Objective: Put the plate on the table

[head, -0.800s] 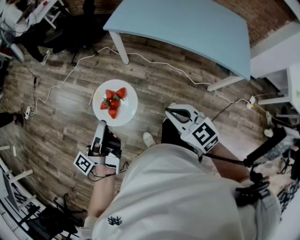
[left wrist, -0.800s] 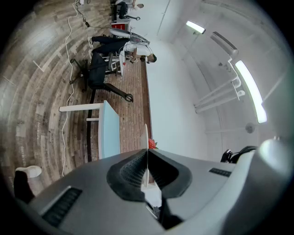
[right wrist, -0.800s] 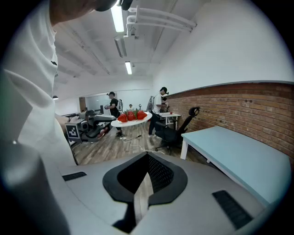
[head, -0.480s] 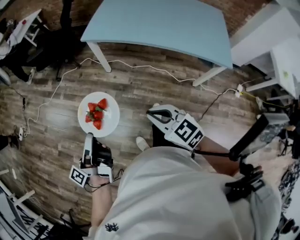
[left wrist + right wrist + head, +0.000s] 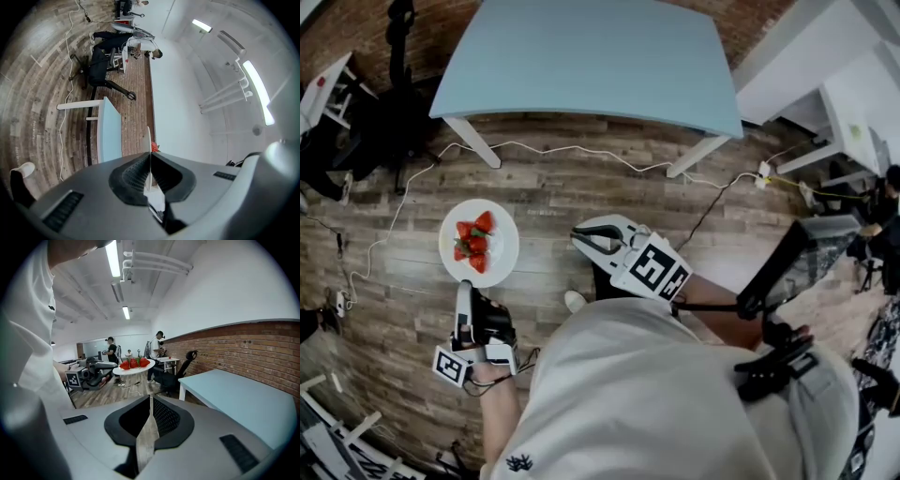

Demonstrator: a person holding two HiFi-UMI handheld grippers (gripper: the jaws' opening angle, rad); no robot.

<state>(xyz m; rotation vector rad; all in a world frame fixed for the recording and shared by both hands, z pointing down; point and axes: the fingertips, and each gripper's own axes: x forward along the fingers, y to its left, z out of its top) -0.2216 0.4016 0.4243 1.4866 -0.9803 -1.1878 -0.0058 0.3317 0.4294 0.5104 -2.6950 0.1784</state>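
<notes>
Both clenched: left gripper [image 5: 464, 291] pinches plate [image 5: 500, 251] rim, plate jutting ahead; right gripper [image 5: 580, 235] empty

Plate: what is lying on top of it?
Several red strawberries lie clustered on the white plate. Its near rim is covered by the left hand-held gripper clamping it.

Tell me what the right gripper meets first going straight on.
Most likely the rim of the plate, held up by the left gripper, nearly dead ahead of the right gripper. Depth is unclear; it could slip past toward the office chair.
</notes>
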